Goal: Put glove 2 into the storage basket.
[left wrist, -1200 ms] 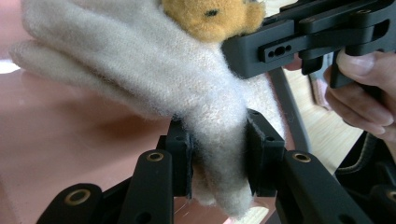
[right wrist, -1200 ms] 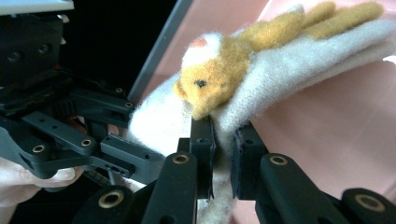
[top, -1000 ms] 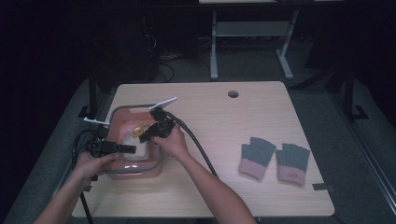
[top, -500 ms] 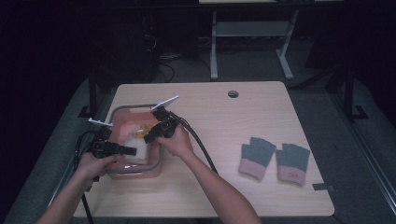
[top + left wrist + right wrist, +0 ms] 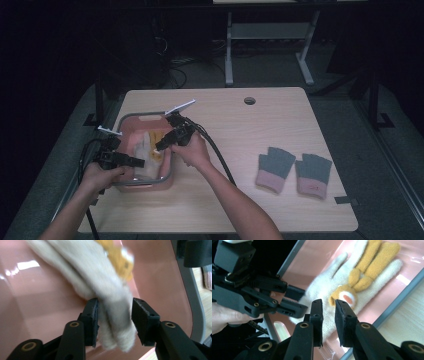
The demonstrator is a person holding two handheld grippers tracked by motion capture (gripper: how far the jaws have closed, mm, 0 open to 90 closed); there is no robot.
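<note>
A cream glove with orange fingers lies in a pink bin at the table's left. My left gripper sits low in the bin. Its jaws have just been opening and now stand either side of the glove's cuff without squeezing it. My right gripper reaches in from the bin's right side, its jaws nearly together and pinching the cream glove beside its orange patch. In the right gripper view the left gripper shows at the cuff end.
A pair of grey gloves with pink cuffs lies flat on the right half of the wooden table. A cable hole is near the far edge. The right gripper's black cable trails across the table.
Both hands stay over the bin almost where they were. The left gripper's jaws look slightly wider apart around the glove's cuff.
</note>
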